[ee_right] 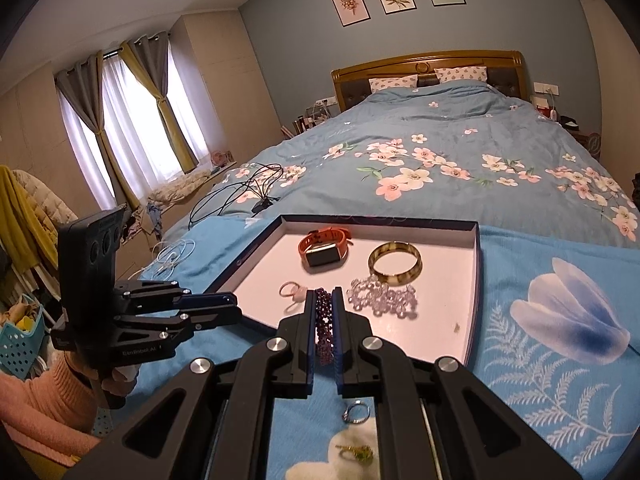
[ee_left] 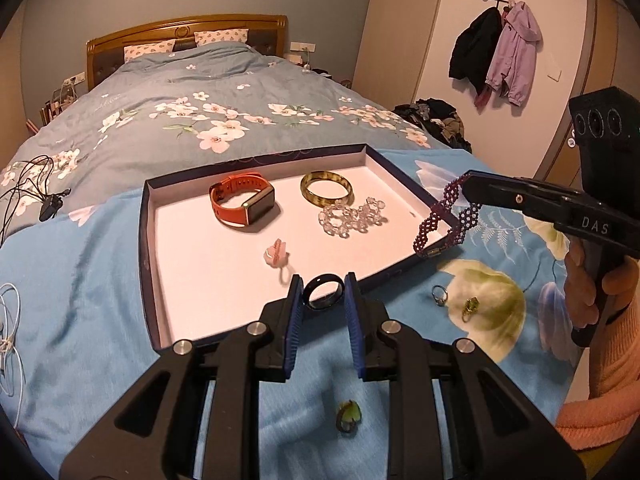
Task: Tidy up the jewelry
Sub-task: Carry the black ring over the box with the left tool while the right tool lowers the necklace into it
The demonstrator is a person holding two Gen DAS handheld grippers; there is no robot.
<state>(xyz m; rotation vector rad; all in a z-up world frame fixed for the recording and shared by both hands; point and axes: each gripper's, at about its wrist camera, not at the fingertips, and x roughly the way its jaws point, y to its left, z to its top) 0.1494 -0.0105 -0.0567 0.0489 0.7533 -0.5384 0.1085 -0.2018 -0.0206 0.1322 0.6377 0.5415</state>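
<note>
Blue floral bed (ee_left: 224,92) under a shallow tray (ee_left: 149,240), centre frame. Left hand-held gripper (ee_left: 323,294) pinching a black ring (ee_left: 323,291) over the tray's near edge; right hand-held gripper (ee_right: 324,300) clamped on a purple beaded bracelet (ee_right: 324,328), centre. Curtained window (ee_right: 132,128) only in right view; hung coats (ee_left: 496,48) only in left. Lettering "DAS" (ee_left: 595,225) at right.

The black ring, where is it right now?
The black ring is clamped between the left gripper pads, held over the tray's near edge, just in front of the pink ring, in the left wrist view.
</note>
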